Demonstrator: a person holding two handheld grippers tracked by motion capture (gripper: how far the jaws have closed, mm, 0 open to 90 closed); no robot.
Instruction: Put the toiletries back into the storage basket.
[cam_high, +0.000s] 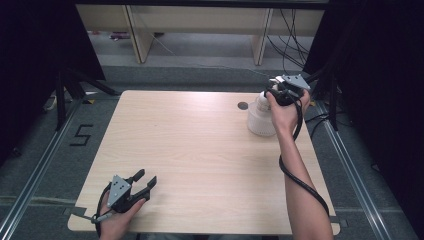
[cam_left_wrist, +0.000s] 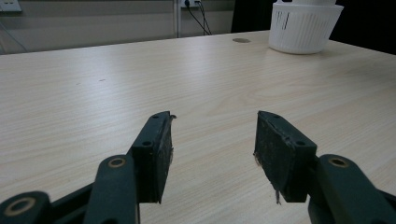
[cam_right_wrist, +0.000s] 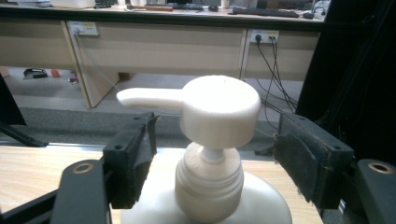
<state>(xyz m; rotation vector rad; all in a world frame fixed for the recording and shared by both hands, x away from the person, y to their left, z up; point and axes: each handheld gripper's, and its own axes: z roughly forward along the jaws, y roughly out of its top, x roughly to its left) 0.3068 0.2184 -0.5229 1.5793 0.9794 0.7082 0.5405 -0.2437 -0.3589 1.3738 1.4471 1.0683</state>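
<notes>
So nearest the person, at the front left corner of the light wood worktop (cam_high: 200, 160), you've got the left gripper (cam_high: 145, 181) in the left hand (cam_high: 117, 220). It's sitting low over the wood, jaws spread wide with nothing between them, just bare woodgrain showing through the gap in the left gripper view. It points across the worktop toward the far right corner.

The middle of the worktop is plain wood. Further back there's a small dark round hole (cam_high: 243, 105) in the surface, close to the far edge.

Just right of that hole, at the far right corner, stands the white pump bottle (cam_high: 261, 119), upright on the worktop. Its lower body looks ribbed, with thin vertical slits, in the left gripper view (cam_left_wrist: 302, 25). The right gripper (cam_high: 274, 93) is up at the top of it, held by the right hand (cam_high: 286, 111), with the forearm running back along the right edge of the worktop and a black cable looping beside it.

In the right gripper view the pump head (cam_right_wrist: 219, 111) sits right between the two jaws, spout sticking out to the left of that view. The jaws are spread apart, one on each side of the neck and collar, and there's a visible gap on both sides, so the pads aren't pressing on it.

Behind the worktop there's grey floor and the legs of a pale wooden desk (cam_high: 200, 20) with cables hanging down.
</notes>
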